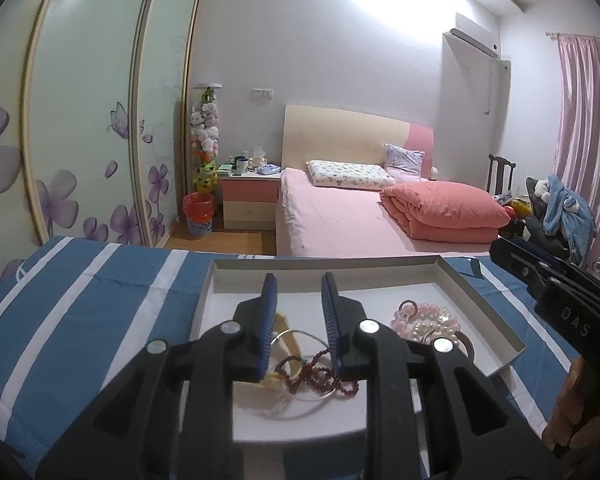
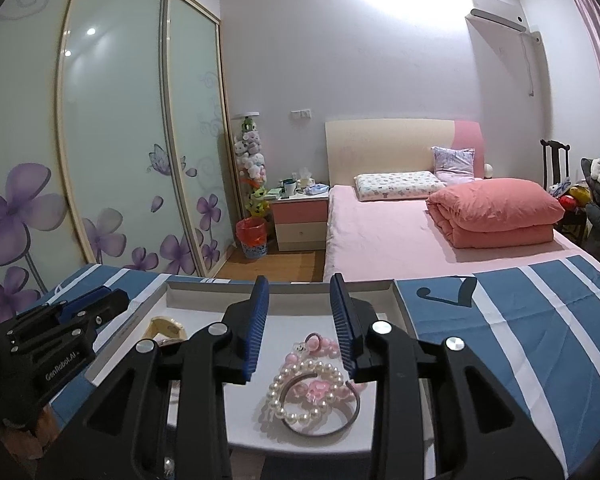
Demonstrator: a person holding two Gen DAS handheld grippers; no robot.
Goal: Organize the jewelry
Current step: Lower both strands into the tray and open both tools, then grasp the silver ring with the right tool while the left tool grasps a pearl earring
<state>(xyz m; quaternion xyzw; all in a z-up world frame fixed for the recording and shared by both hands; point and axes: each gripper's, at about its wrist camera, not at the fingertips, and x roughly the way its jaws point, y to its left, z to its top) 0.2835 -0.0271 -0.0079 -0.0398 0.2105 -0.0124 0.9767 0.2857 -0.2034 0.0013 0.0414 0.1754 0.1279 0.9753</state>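
Both my tools are released, jaws apart and holding nothing: my left tool (image 1: 298,294) hangs over the dark red bead strand (image 1: 320,376) and thin wire bangle (image 1: 300,360) near the tray's (image 1: 480,300) front edge. My right tool (image 2: 300,300) hangs over the pearl bracelet (image 2: 300,392), pink bead bracelet (image 2: 320,346) and metal cuff (image 2: 320,424) toward the tray's right side, on the blue striped surface (image 2: 520,340).

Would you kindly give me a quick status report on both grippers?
Left gripper open over dark red bead string. Right gripper open over pearl bracelet. All jewelry lies in white tray. Nothing gripped.
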